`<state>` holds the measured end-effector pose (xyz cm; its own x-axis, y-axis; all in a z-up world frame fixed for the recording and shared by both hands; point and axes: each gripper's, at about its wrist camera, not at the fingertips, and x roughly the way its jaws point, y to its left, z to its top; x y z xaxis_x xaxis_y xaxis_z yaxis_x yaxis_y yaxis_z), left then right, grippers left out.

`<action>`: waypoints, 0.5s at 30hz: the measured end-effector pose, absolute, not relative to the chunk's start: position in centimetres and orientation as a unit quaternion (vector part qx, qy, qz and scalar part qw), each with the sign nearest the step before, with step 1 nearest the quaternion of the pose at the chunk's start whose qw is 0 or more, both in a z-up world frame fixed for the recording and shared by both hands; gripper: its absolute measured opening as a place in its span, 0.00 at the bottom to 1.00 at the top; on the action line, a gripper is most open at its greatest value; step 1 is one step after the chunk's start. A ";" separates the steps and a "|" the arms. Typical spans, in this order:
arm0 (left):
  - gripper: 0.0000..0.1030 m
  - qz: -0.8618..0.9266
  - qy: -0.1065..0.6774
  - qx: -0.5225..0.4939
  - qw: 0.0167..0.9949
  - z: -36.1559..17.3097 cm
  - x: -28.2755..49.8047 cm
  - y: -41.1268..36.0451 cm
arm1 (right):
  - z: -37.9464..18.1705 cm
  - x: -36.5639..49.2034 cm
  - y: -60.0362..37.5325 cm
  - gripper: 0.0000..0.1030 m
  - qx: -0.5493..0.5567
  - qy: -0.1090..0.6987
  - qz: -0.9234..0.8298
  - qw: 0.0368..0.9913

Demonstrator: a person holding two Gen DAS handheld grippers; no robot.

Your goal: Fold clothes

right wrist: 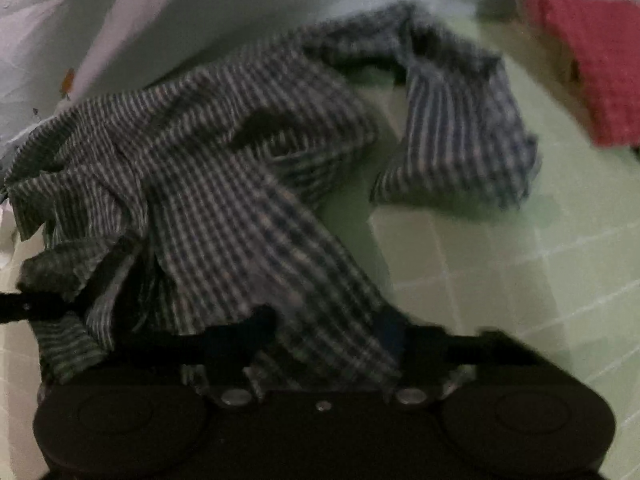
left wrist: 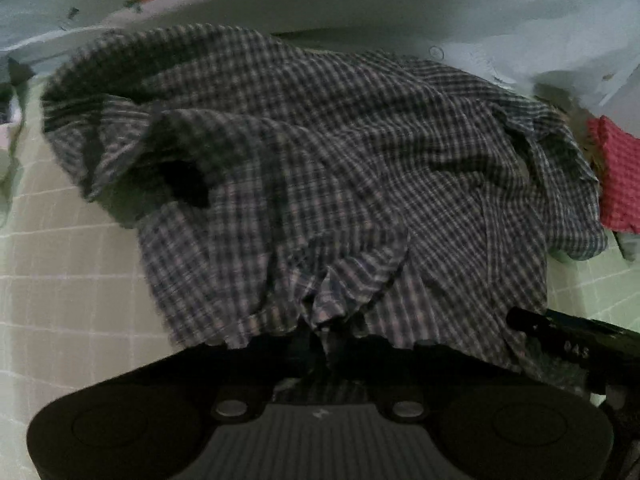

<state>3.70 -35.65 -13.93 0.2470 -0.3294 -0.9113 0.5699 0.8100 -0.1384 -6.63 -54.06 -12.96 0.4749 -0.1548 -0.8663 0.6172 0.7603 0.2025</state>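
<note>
Checked shirt [left wrist: 320, 168] bunched on green mat [left wrist: 60, 272]; my left gripper [left wrist: 326, 344] is pinched tight on its near hem. Right gripper [right wrist: 340, 344] half-closed w/ cloth betw. jaws, grip unclear. Firm that up, then pull hem taut away from red cloth [left wrist: 618, 184].

Checked shirt [left wrist: 320, 184] crumpled on gridded mat [left wrist: 60, 280]; red cloth [left wrist: 620, 180] at its right.
</note>
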 end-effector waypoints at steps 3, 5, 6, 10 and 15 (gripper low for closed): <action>0.07 -0.268 0.528 0.109 0.798 -13.0 2.6 -33.6 | -12.8 -6.9 -53.5 0.28 0.258 0.453 -0.234 0.821; 0.07 -0.252 0.523 0.096 0.809 -12.4 2.0 -31.7 | -12.5 -7.4 -53.1 0.20 0.264 0.448 -0.234 0.821; 0.07 -0.244 0.521 0.087 0.813 -12.0 1.8 -30.9 | -12.4 -7.7 -52.9 0.17 0.268 0.446 -0.233 0.822; 0.06 -0.198 0.507 0.056 0.837 -10.5 0.4 -26.6 | -11.7 -9.3 -51.4 0.14 0.270 0.445 -0.232 0.822; 0.06 -0.132 0.498 0.031 0.856 -9.8 -2.6 -21.7 | -11.2 -11.3 -49.2 0.13 0.258 0.453 -0.230 0.822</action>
